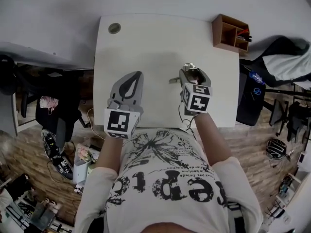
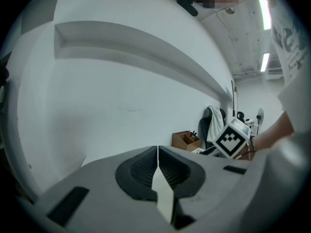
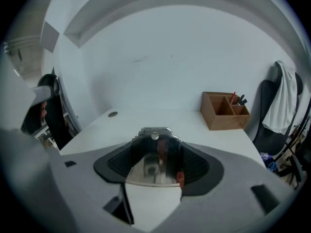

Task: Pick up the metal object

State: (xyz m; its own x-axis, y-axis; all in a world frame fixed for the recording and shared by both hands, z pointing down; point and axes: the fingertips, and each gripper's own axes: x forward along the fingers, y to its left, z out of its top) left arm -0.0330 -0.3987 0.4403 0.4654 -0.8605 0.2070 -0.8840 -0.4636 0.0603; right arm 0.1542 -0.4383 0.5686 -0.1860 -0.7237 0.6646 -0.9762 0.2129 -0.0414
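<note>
metal object (image 3: 154,152) looks stiff, shiny, probably slick and fairly heavy. right gripper (image 1: 190,73) has jaws wide, clamped across its flat sides. left gripper (image 2: 158,165) closed, empty.

Head view: from above, looking steeply down on the whole desk (image 1: 155,47), fairly far off, with the left tool (image 1: 137,76) and right tool (image 1: 190,74) low in frame.

Left tool view: along that tool's own closed jaws (image 2: 158,150), very near them, tilted up toward the wall.

Right tool view: level along its jaws (image 3: 155,141) over the desk top (image 3: 146,118), close on the metal object (image 3: 155,159) between them.

Shared by all three: the wooden organiser (image 1: 231,31), small in the left tool view (image 2: 186,140), larger in the right (image 3: 226,111).
</note>
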